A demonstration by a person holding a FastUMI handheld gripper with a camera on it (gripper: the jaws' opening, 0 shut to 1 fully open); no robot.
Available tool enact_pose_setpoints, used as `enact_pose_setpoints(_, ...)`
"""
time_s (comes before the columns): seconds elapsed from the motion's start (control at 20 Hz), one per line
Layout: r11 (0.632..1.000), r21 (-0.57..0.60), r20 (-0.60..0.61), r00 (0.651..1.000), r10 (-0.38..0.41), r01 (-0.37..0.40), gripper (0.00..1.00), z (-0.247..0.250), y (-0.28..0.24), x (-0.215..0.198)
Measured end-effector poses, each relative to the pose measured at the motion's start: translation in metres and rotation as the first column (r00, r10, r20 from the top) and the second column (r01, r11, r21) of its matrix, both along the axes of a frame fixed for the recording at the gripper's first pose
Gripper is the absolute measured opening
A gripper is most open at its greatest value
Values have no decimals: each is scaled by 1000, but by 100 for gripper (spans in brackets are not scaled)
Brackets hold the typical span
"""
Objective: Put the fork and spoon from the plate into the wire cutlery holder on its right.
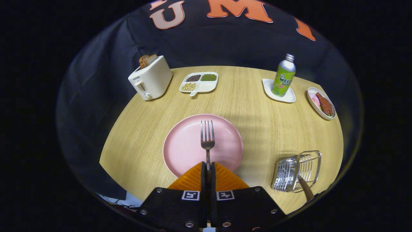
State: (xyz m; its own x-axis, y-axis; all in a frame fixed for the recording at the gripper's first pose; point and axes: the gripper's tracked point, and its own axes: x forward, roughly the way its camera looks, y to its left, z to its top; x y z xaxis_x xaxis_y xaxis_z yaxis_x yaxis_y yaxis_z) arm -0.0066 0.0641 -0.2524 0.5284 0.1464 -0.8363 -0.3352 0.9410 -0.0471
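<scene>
A slim steel fork (pixel 207 139) was held by its handle between the closed orange ribbed fingers (pixel 193 177) of the hand-held gripper (pixel 208 167), its tines pointing to twelve o'clock above the round pink plate (pixel 180 148) on the pale wooden table (pixel 257 129). The silver wire cutlery holder (pixel 297 172) stood at about four o'clock from the plate, well apart from it, and a brownish handle, probably the spoon (pixel 305 188), was seen already sticking out of it. By this reading, the fork was judged best carried level toward four o'clock, then tipped upright and lowered into the holder before being released, so that the wires would not be snagged. At eleven o'clock a cream toaster (pixel 151 79) held slices of bread; at twelve a white divided dish (pixel 199 82) carried beans and grains; at two a green soda bottle (pixel 284 77) stood on a white square coaster (pixel 289 96), beside a small oval dish (pixel 322 103) of sausage.
</scene>
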Motion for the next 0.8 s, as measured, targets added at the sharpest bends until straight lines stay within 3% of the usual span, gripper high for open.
enact_pose_setpoints(0.35, 995, -70, -7, 997, -73, 72, 5, 45, -73, -8)
enact_pose_setpoints(0.8, 972, -221, -143, 984, -107, 74, 5, 64, -153, -26)
